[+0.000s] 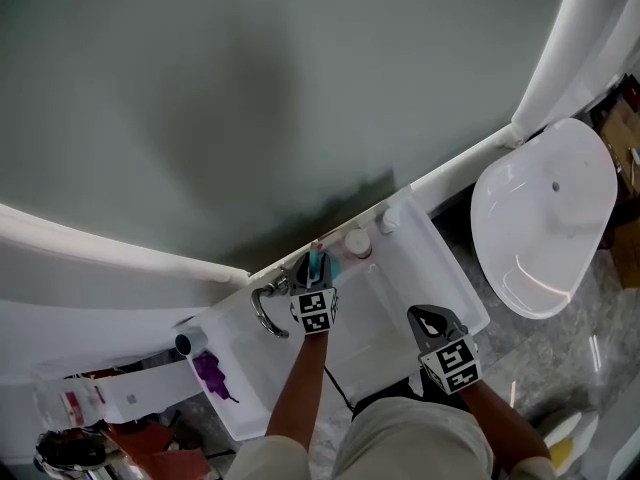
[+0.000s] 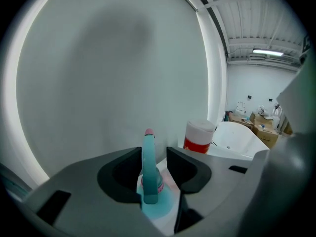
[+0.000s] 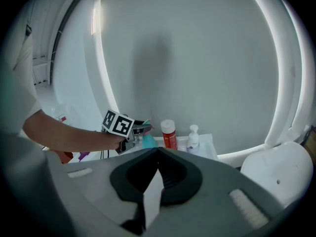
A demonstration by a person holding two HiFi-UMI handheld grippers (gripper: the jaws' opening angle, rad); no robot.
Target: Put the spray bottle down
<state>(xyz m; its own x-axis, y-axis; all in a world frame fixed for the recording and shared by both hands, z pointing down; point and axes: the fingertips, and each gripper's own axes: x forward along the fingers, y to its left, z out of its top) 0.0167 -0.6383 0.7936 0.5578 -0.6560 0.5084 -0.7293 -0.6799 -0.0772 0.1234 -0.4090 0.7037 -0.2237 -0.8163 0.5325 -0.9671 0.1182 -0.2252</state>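
spray bottle (image 2: 149, 177), teal plastic, sits inside left claw (image 2: 154, 154).

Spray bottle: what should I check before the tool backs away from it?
1. Spray bottle upright between the left tool's jaws: ok.
2. Jaws apart, gap beside the bottle's neck: ok.
3. Base resting on the sink ledge: cannot tell.
4. Red bottle stands apart from it: ok.
5. Right tool shut, empty, off to the side: ok.
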